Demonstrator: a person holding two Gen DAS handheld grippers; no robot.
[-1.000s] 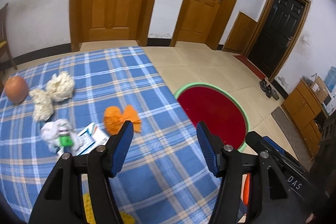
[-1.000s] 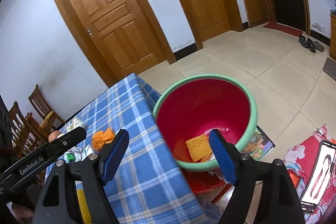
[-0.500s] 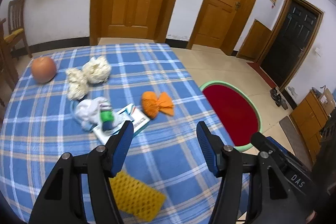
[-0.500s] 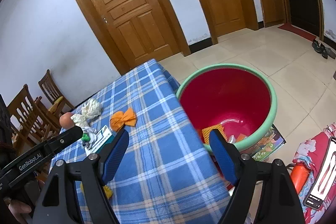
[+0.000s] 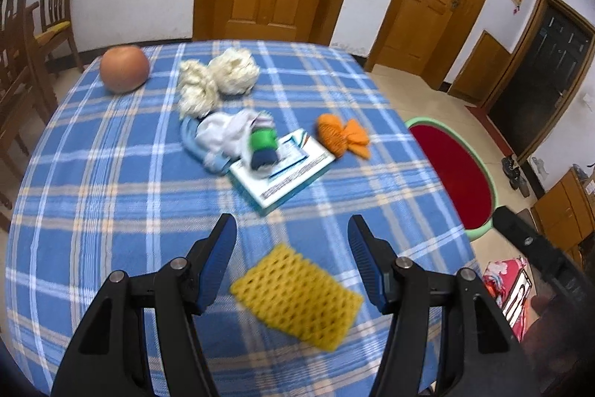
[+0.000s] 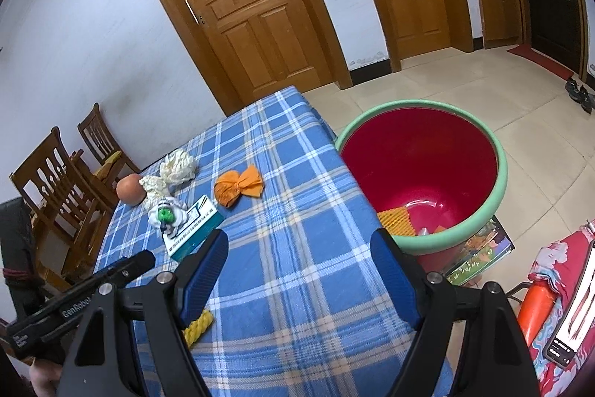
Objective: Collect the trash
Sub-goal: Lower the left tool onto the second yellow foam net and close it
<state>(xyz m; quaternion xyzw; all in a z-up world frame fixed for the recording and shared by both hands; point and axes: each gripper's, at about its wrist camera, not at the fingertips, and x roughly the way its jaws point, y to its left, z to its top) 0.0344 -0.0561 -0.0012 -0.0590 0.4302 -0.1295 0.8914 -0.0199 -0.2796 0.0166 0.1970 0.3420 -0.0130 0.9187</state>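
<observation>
We see a desk [image 5: 111, 173] under a blue plaid cloth, wooden doors behind. Left to right on it: a cream wad [image 5: 219, 77], a white wad [image 5: 230, 133] on a box [image 5: 290, 173], an orange wrapper [image 5: 342, 136]. The left gripper [image 5: 292, 235] hangs jaws apart and empty over yellow foam netting [image 5: 297, 293], slightly blurred. The right gripper [image 6: 297, 248] is likewise parted, empty. A red basin [image 6: 498, 181] stands just beside the desk.

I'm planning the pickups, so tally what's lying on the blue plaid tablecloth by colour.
Yellow foam net: 1
Orange foam net: 1
Cream foam nets: 2
White wad with green cap: 1
White-teal box: 1
Round orange-brown fruit: 1
Total: 7
</observation>
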